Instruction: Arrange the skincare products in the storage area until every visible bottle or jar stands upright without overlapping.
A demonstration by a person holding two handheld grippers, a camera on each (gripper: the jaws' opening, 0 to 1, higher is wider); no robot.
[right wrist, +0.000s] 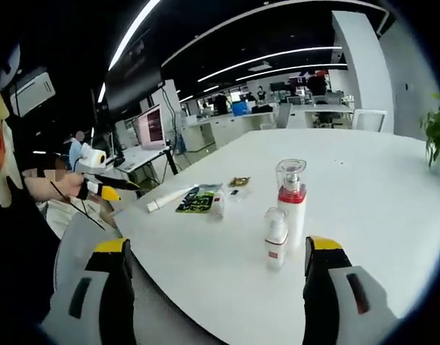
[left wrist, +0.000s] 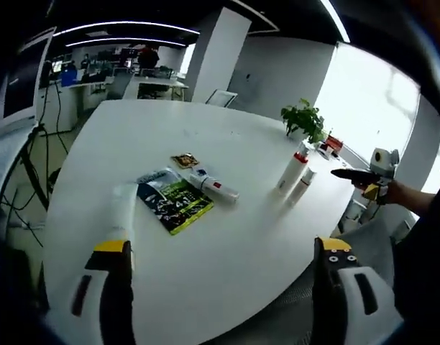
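Two white bottles stand upright side by side on the white table: a taller pump bottle with a red band and a smaller bottle. A white tube with a red label lies flat next to a green sachet. A longer white tube lies at the sachet's other side. My left gripper is open over the near table edge, empty. My right gripper is open, empty, short of the two bottles.
A small gold packet lies beyond the sachet. A potted plant stands near the table's far rim, with small items beside it. Office desks and monitors fill the background. A person sits at the table edge.
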